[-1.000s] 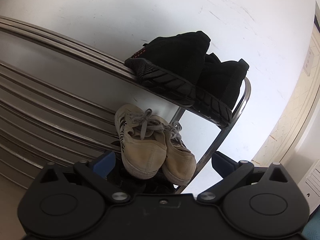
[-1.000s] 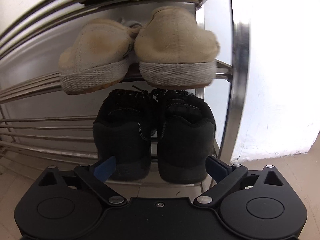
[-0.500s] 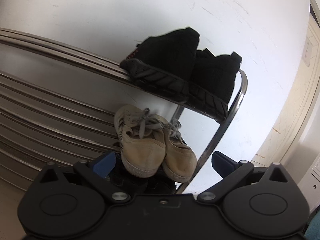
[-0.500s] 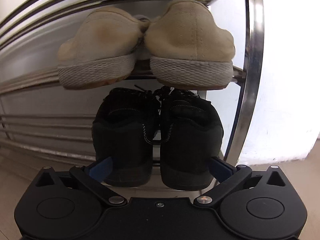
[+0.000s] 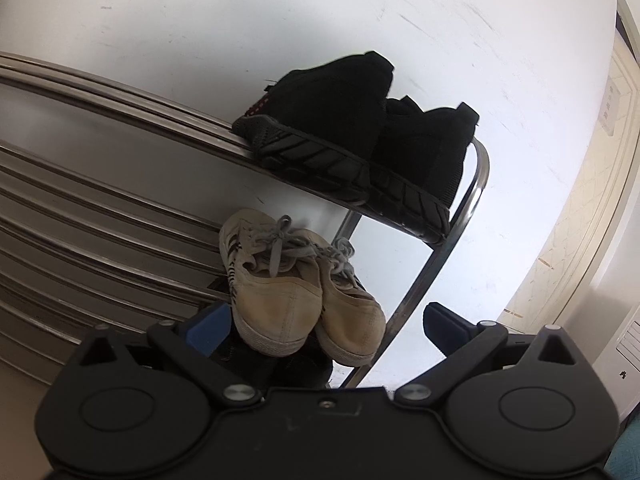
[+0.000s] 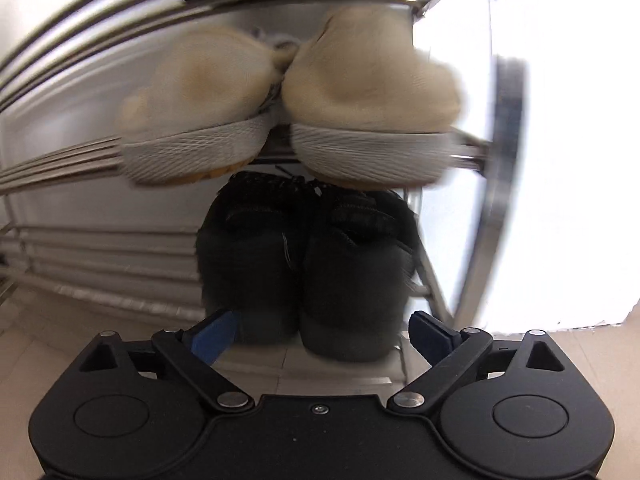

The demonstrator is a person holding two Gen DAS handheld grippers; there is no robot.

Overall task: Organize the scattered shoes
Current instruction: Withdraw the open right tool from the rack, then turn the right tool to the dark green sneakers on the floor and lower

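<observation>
In the right wrist view a pair of black lace-up shoes [image 6: 304, 268] stands heels toward me on the lowest rack shelf. A beige canvas pair [image 6: 292, 104] sits on the shelf above. My right gripper [image 6: 322, 332] is wide, its jaws closing; the black heels lie between the blue pads [image 6: 212, 332], and no contact shows. In the left wrist view the beige pair [image 5: 296, 292] rests on a middle shelf. A black pair with ribbed soles [image 5: 360, 136] sits on the top shelf. My left gripper [image 5: 326, 326] hangs open before the rack, holding nothing.
The steel shoe rack [image 5: 100, 208] has long bare bars running left of the shoes. Its curved end post [image 6: 504, 184] stands just right of both pairs. A white wall [image 5: 280, 20] is behind, a door frame [image 5: 600, 208] at right, pale floor [image 6: 48, 344] below.
The right wrist view has gone blurry with motion; the rack slid slightly left and looks a little farther than half a second ago. The left view barely changed.
</observation>
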